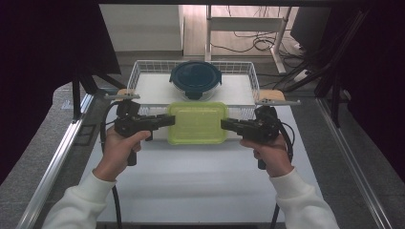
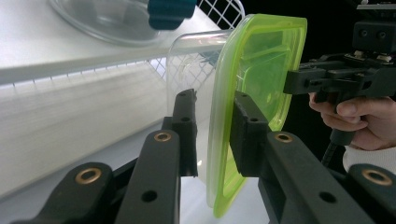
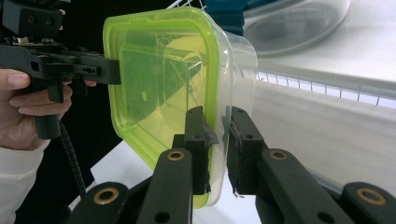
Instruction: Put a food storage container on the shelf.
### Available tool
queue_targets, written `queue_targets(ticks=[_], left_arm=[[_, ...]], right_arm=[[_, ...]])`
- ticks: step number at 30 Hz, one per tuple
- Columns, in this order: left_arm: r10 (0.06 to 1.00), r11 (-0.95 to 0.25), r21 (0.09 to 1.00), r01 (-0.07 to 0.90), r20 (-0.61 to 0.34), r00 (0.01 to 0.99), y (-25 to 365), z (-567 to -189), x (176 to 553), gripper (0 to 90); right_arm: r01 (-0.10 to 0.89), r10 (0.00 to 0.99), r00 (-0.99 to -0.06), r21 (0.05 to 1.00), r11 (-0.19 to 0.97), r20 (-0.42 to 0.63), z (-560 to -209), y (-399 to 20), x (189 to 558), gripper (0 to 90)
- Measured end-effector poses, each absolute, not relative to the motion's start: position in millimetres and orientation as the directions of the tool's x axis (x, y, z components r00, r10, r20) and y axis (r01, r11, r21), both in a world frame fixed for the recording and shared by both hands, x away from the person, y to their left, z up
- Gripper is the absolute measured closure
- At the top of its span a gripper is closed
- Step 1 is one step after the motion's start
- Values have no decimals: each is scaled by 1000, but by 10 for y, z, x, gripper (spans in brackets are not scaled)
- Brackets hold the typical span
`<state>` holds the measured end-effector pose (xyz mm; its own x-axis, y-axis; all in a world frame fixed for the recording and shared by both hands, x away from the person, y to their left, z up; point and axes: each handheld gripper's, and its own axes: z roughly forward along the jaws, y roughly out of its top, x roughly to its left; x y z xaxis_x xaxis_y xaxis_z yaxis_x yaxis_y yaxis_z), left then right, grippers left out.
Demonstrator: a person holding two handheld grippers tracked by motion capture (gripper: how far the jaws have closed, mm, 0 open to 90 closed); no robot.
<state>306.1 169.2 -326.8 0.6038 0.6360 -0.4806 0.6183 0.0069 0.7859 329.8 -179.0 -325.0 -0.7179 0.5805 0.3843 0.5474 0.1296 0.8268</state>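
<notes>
A person at a white bench holds a clear container with a lime-green lid between two hand-held grippers, one at each short end. The left gripper has its jaws closed on the container's left end; in the left gripper view one pad presses the green lid and the other the clear wall, with the rim pinched between them. The right gripper grips the opposite end the same way; in the right gripper view its fingers sit narrowly apart, clamped on the lid's edge and the clear wall behind it. The container hangs level between the two tools, over the far half of the bench and just in front of a white wire basket that stands at the bench's far edge. Inside the basket, towards its far side, rests a round glass bowl with a dark blue clip lid. The person's left hand and right hand, in white sleeves, wrap the grippers' handles, and a black cable trails down from the left one towards the near edge.
</notes>
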Motion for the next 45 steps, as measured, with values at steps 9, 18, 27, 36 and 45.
queue_targets(ticks=[9,18,27,36,45], left_arm=[[649,-2,809,588,-446,616,1697,-3043,3086,742],[645,-6,824,566,-429,632,1721,-2883,3221,742],[631,-20,839,544,-411,658,1781,-2645,3440,742],[628,-25,846,533,-402,666,1799,-2360,3670,741],[627,-22,829,558,-424,654,1807,-2237,3927,741]], right_arm=[[519,583,-731,843,138,355,-3044,-1765,3338,787],[514,588,-730,847,136,349,-2864,-1743,3453,787],[502,596,-731,853,139,333,-2622,-1700,3616,787],[490,597,-730,864,116,334,-2351,-1683,3830,788],[521,598,-712,848,99,368,-2231,-1682,4068,788]])
